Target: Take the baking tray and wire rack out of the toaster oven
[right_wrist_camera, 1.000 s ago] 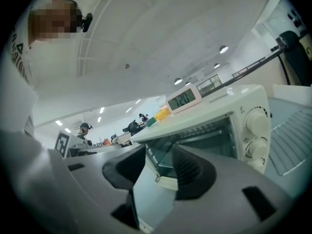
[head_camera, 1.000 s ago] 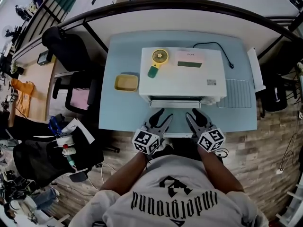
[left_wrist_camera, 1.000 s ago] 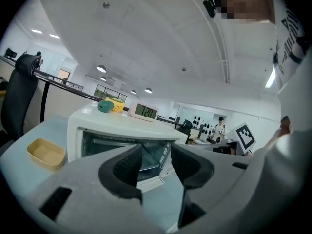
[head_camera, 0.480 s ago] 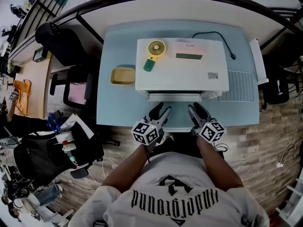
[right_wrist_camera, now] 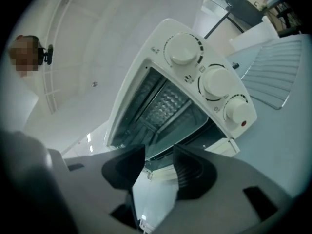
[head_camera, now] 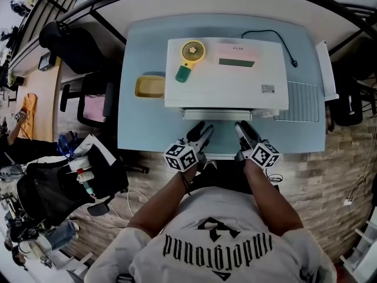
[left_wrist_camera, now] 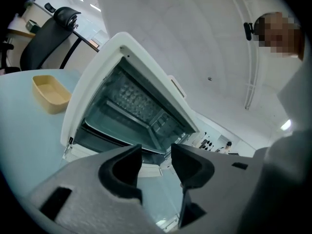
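Note:
The white toaster oven (head_camera: 227,75) stands on the pale blue table (head_camera: 141,128) with its door dropped open toward me. In the left gripper view a dark tray (left_wrist_camera: 105,123) sits low in the oven cavity (left_wrist_camera: 131,106), and the right gripper view shows shelf bars (right_wrist_camera: 168,118) across the same cavity. My left gripper (head_camera: 202,131) (left_wrist_camera: 156,157) and right gripper (head_camera: 245,130) (right_wrist_camera: 159,160) hover side by side just in front of the opening, above the glass door (left_wrist_camera: 161,199). Both are open and empty. The right jaws have just been opening slightly.
A grey ribbed rack (head_camera: 300,101) (right_wrist_camera: 273,72) lies on the table to the right of the oven. A yellow dish (head_camera: 149,86) (left_wrist_camera: 48,94) sits to its left. A yellow hand fan (head_camera: 190,56) rests on the oven top. Three control knobs (right_wrist_camera: 217,82) face me.
Both grippers have sunk lower and rolled, staying side by side in front of the oven. The head view has shifted, so the oven looks larger and nearer.

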The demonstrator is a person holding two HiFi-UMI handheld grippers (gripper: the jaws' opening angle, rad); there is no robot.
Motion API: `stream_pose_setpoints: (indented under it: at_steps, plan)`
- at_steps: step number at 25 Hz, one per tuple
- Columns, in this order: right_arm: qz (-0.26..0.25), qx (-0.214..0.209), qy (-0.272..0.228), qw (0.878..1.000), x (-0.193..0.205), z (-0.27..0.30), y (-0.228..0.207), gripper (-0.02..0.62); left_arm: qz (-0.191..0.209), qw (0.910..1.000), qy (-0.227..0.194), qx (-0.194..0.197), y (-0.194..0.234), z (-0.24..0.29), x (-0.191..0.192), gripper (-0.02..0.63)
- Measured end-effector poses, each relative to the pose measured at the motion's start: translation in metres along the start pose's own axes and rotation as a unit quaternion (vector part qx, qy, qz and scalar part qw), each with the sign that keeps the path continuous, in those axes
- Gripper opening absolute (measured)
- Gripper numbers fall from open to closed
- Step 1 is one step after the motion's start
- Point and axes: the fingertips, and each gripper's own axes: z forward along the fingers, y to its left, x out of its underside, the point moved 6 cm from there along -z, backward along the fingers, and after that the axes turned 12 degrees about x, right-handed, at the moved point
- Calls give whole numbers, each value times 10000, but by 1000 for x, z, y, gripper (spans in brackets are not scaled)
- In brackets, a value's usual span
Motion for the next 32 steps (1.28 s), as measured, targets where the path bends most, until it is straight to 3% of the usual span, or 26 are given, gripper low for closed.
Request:
stream_pose_setpoints:
  at_steps: [14, 22, 25, 29, 32]
  plan:
    - [1202, -40, 56, 9927, 3, 34, -26, 187, -1149, 9914, -604, -193, 41, 27, 14, 195]
    - [1684, -200, -62, 9855, 1, 58, -30, 189, -1563, 9821, -987, -360, 67, 33, 9, 196]
    - [1953, -24, -52, 9807, 7, 66, -38, 189, -1683, 9785, -1119, -409, 75, 35, 9, 199]
    - [1726, -553, -359, 9828, -6, 82, -31, 190, -1863, 9722, -1337, -470, 86, 39, 7, 202]
    - [1951, -382, -414, 9792, -4, 88, -39, 190, -2019, 9667, -1513, -426, 92, 43, 4, 202]
